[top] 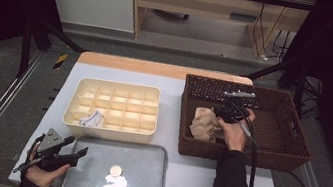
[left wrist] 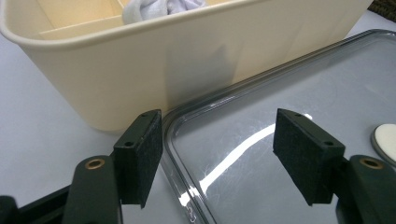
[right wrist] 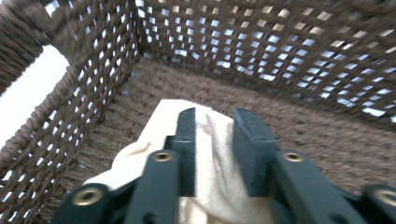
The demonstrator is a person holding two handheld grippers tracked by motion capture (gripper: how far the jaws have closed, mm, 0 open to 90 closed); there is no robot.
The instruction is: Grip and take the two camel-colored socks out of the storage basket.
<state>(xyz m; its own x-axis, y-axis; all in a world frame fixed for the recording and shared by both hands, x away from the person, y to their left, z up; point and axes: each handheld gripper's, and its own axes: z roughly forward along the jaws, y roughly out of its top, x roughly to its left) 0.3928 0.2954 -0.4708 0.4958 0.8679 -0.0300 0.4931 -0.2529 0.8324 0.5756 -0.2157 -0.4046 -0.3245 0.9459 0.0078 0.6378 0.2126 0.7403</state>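
A beige cloth (top: pixel 202 124) lies bunched in the left part of a brown wicker basket (top: pixel 240 156). My right gripper (top: pixel 219 116) reaches into the basket and is shut on that cloth; in the right gripper view the beige cloth (right wrist: pixel 215 154) is pinched between the jaws of the right gripper (right wrist: pixel 214 119). A cream divided tray (top: pixel 113 130) holds a white cloth (top: pixel 91 119) in its near-left compartment. A clear lid (top: pixel 142 170) lies flat in front of the tray. My left gripper (top: pixel 79 146) is open, and in its own view the left gripper (left wrist: pixel 217 158) straddles the lid's (left wrist: pixel 280 93) left corner edge.
The lid carries a round white knob (top: pixel 116 170) near its middle. The tray wall (left wrist: pixel 140 70) stands close ahead of the left jaws. The basket's woven walls (right wrist: pixel 303 56) rise around the right gripper. Bare white table lies between tray and basket.
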